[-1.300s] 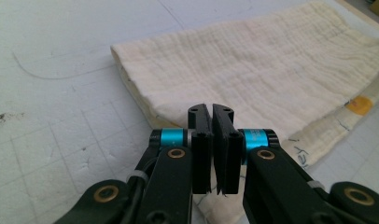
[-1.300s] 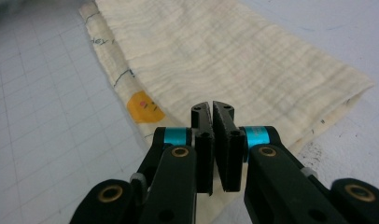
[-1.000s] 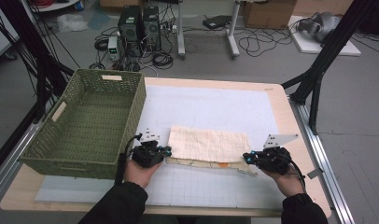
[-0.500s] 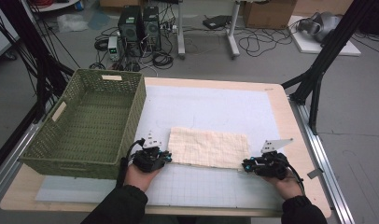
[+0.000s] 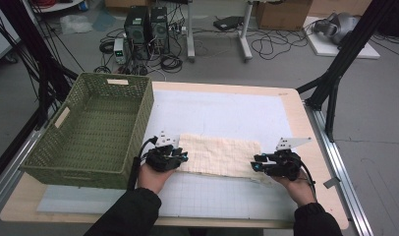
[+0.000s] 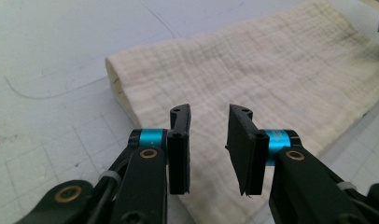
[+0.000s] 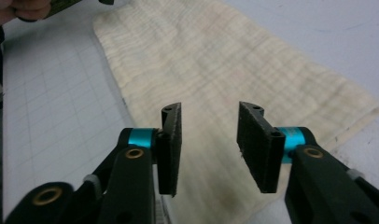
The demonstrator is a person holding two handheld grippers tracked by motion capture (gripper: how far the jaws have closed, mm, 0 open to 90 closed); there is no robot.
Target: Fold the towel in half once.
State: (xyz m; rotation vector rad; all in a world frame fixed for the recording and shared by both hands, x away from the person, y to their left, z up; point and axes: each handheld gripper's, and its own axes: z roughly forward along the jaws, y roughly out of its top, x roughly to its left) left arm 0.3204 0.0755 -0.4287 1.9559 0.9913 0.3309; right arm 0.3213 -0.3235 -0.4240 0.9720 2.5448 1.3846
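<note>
A cream folded cloth (image 5: 219, 155) lies flat on the white grid mat (image 5: 227, 110) in the high view. My left gripper (image 5: 182, 157) is at its left end and my right gripper (image 5: 255, 165) at its right end, each pointing inward. In the left gripper view the left gripper (image 6: 208, 112) stands open just above the cloth (image 6: 271, 70), with its jaws apart and nothing pinched. In the right gripper view the right gripper (image 7: 208, 109) is open over the cloth (image 7: 215, 60) too. Both pairs of jaws have just been opening, with no fabric between the pads.
An empty green woven basket (image 5: 97, 128) stands at the table's left, close beside my left hand. The wooden table edge (image 5: 315, 147) runs along the right, with black frame posts (image 5: 335, 88) beyond it. The other hand (image 7: 19, 9) shows in the right gripper view.
Both grippers have let go of the cloth's near edge and their jaws now stand apart. The cloth has settled flat on the mat. The hands have hardly shifted.
</note>
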